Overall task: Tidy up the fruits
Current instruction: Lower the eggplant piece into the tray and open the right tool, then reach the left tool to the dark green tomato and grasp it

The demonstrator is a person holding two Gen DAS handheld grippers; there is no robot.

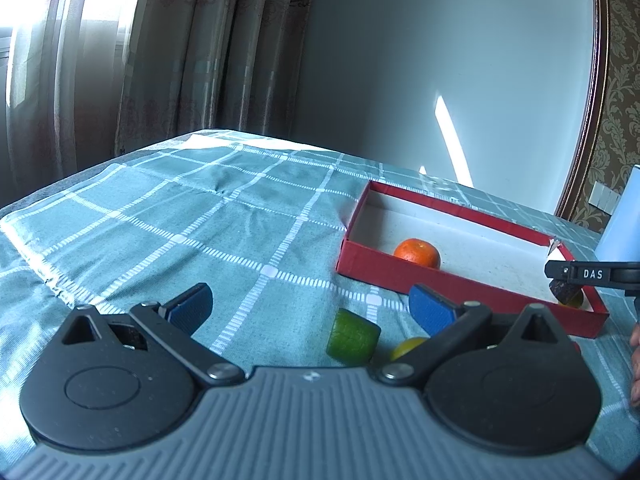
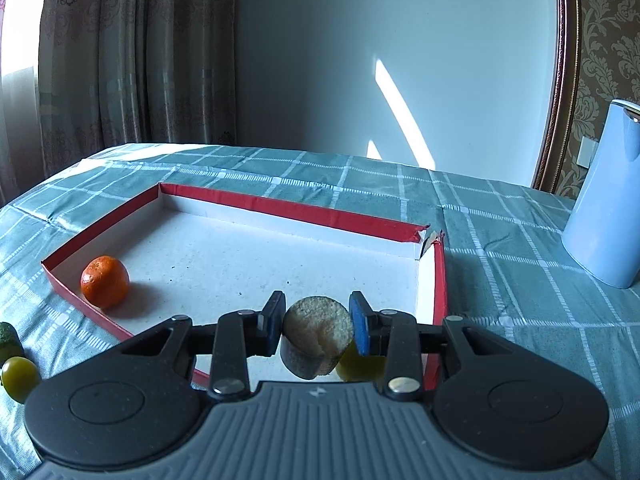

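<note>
The right gripper [image 2: 317,330] clamps a tan, cut fruit piece [image 2: 316,332] between its blue pads, lifted above the near edge of a red tray [image 2: 288,206] with a yellow-green fruit [image 2: 358,364] lying directly under it. The left gripper [image 1: 310,308] hangs with its fingers spread wide and nothing between them, short of the tray's near left corner, where a green fruit chunk [image 1: 352,336] and a small yellow fruit [image 1: 406,347] lie on the checked cloth [image 1: 160,216]. Farther in, an orange [image 2: 105,281] rests against the tray's left wall, and a pale blue jug [image 2: 604,196] stands beyond its right side.
</note>
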